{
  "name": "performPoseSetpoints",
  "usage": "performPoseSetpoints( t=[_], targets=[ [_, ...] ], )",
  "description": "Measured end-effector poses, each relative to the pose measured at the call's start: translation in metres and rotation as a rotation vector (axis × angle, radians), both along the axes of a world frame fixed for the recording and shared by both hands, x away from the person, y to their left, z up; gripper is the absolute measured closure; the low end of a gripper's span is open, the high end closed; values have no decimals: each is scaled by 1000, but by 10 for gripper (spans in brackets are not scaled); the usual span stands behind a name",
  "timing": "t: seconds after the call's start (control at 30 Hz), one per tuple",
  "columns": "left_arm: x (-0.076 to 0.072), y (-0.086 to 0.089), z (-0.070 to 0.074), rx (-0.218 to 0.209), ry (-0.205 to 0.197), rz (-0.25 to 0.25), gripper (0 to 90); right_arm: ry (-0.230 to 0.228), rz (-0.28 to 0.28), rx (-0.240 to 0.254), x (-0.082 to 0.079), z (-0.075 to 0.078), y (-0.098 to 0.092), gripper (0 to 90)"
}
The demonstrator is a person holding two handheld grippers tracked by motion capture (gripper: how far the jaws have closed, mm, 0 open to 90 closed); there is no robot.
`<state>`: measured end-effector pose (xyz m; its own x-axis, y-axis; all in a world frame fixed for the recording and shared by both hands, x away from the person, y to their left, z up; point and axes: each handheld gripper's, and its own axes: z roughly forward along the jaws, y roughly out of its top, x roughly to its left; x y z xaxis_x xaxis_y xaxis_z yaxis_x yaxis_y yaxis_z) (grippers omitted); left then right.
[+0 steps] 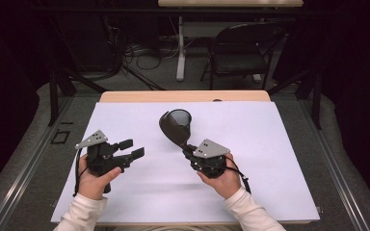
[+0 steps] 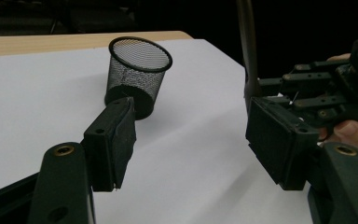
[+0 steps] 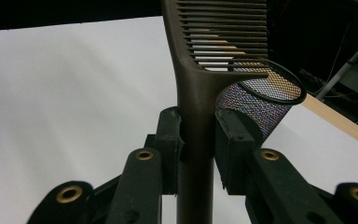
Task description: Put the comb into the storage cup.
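Right gripper view: your right gripper (image 3: 198, 149) clamps the comb (image 3: 200, 93) by its handle, teeth up; keep the hold there, since the stiff, light plastic looks slippery. Beyond stands the mesh cup (image 3: 261, 100), probably light and easily tipped. Your left gripper (image 1: 127, 151) hangs released, grasping nothing.

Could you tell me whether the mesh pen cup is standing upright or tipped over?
Upright: the mesh pen cup stands on its base on the white sheet, its open rim facing up.
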<state>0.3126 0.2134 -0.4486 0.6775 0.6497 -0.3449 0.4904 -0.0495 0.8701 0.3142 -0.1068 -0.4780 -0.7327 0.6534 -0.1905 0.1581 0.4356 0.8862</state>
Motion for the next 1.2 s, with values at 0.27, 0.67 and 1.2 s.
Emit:
performPoseSetpoints(
  t=[0.27,0.67,1.2],
  targets=[
    [5,-10,4,-31,8,-3,353,-2,1,-3,-1,-1,1,729],
    [10,-28,9,-43,10,-34,370,-10,11,-7,-3,-2,5,729],
    [18,-48,11,-45,23,-65,390,-17,18,-8,-5,-2,7,728]
  ],
)
